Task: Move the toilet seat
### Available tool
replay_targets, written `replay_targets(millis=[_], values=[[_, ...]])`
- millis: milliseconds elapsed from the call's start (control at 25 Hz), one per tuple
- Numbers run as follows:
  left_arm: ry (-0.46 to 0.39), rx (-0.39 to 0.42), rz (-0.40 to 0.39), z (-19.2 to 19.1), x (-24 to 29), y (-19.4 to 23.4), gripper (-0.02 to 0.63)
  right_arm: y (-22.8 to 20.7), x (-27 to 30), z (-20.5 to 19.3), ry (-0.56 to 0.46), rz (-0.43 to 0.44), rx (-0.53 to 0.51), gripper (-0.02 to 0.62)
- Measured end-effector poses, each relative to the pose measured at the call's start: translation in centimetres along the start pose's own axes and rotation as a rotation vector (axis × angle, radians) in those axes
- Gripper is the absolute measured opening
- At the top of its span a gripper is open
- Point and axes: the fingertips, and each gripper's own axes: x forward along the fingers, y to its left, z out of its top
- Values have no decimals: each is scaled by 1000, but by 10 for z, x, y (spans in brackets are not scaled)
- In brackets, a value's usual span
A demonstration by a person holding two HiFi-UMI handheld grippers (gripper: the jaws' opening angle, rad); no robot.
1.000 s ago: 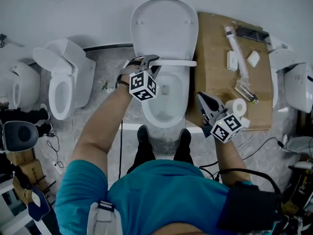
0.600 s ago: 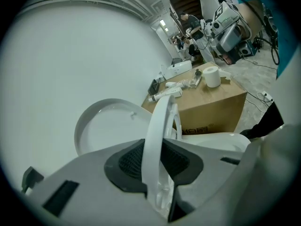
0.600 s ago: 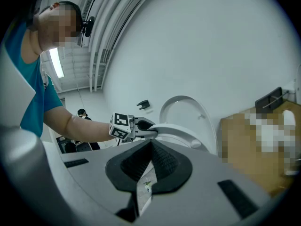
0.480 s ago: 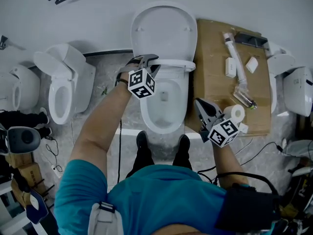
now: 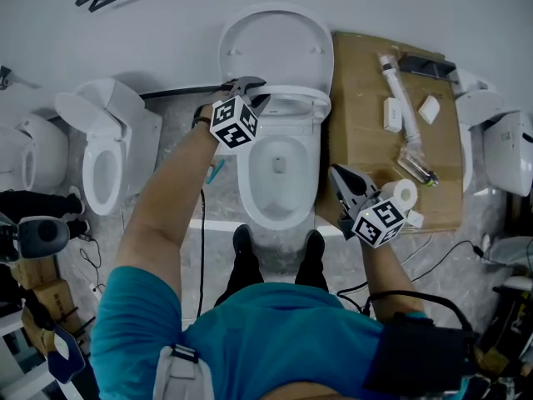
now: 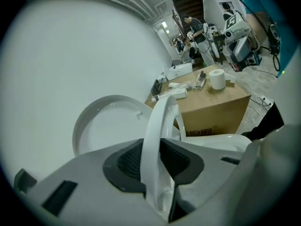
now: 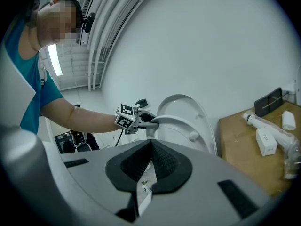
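Nearest us, at four o'clock from the bowl (image 5: 247, 177), our right tongs (image 5: 339, 173) hang closed and empty. We make out nothing lying inside the bowl. At eleven o'clock our left tongs (image 5: 255, 85) pinch the toilet seat (image 5: 298, 100), which stands partly raised; their jaws have just been easing open slightly, with the rim between the pads. We judge the seat mid-swing: next we must follow the hinge's arc toward the upright lid (image 5: 279, 44) at twelve without losing grip. At three o'clock, a closed cardboard box (image 5: 360, 123) carries a toilet roll (image 5: 405, 188) and pipe parts (image 5: 400, 86).
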Motion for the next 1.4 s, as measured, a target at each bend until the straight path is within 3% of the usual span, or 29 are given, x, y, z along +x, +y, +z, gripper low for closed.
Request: replay_targets(millis=[400,1400], values=[[-1,-25,-10,-2,20,29,114,-29,25,12,1,-16,-44,-2],[-10,-69,-93,-10,63,83,120,-68,65,17,20,-13,-25,-2]])
